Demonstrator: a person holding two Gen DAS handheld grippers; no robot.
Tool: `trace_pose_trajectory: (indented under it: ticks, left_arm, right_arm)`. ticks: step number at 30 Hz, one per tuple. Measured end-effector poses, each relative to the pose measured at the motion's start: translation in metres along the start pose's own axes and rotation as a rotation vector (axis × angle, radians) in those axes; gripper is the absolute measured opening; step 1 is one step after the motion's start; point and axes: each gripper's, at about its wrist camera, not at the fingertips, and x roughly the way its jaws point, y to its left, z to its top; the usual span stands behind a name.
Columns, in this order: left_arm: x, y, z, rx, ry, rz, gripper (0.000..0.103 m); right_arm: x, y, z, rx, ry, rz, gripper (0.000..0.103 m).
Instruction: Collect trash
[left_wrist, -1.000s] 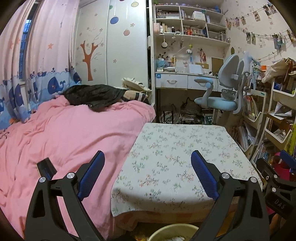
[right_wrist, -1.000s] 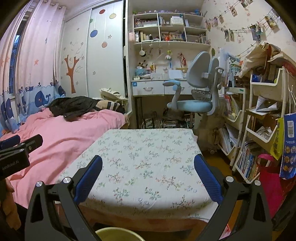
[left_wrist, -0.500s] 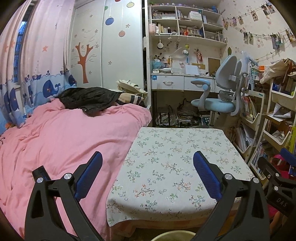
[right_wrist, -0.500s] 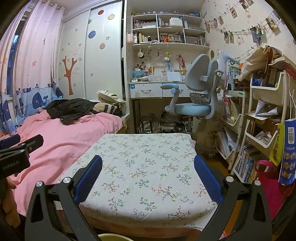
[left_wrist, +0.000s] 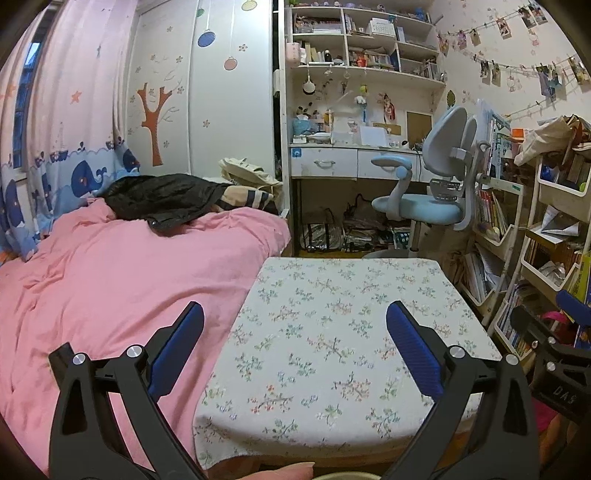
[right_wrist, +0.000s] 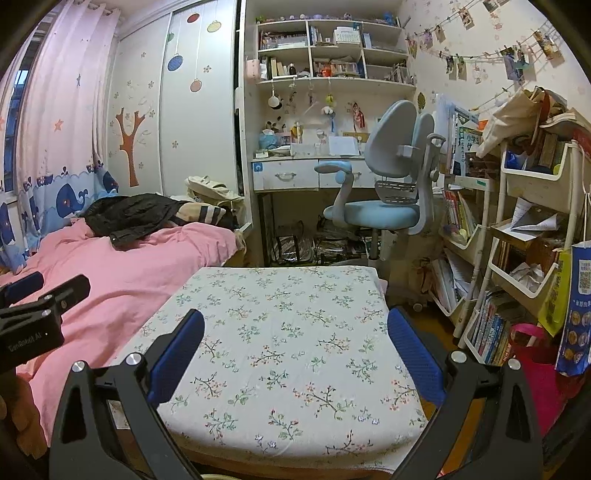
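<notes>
My left gripper (left_wrist: 295, 332) is open and holds nothing; its blue pads (left_wrist: 177, 347) hang over the near edge of a low table (left_wrist: 332, 314) covered with a floral cloth. In the right wrist view my right gripper (right_wrist: 295, 336) is also open and holds nothing above the same table (right_wrist: 288, 332). I see no loose trash on the cloth. Only a thin sliver of a pale bin rim (left_wrist: 340, 477) shows at the bottom edge. The right gripper's body (left_wrist: 554, 354) shows at the right edge of the left view, the left gripper's body (right_wrist: 37, 317) at the left edge of the right view.
A bed with a pink cover (left_wrist: 110, 288) and a black jacket (left_wrist: 159, 199) runs along the table's left side. Beyond stand a desk (right_wrist: 288, 173) and blue chair (right_wrist: 380, 210). Shelf carts with books and papers (right_wrist: 524, 266) and a pink bag (right_wrist: 543, 369) crowd the right.
Both views have lifted and pulled back a little. The pale bin at the bottom edge has slid almost out of sight. Both grippers have stayed open.
</notes>
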Motion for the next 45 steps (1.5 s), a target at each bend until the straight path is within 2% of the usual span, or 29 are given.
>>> trace_pose_trajectory:
  ticks: [21, 45]
  left_arm:
    - [0.043, -0.011, 0.025, -0.019, 0.001, -0.002, 0.095]
    - [0.045, -0.010, 0.025, -0.024, 0.000, -0.006, 0.095]
  right_arm:
    - [0.028, -0.007, 0.009, 0.023, 0.041, 0.004, 0.095]
    - [0.037, -0.010, 0.009, 0.024, 0.050, -0.002, 0.095]
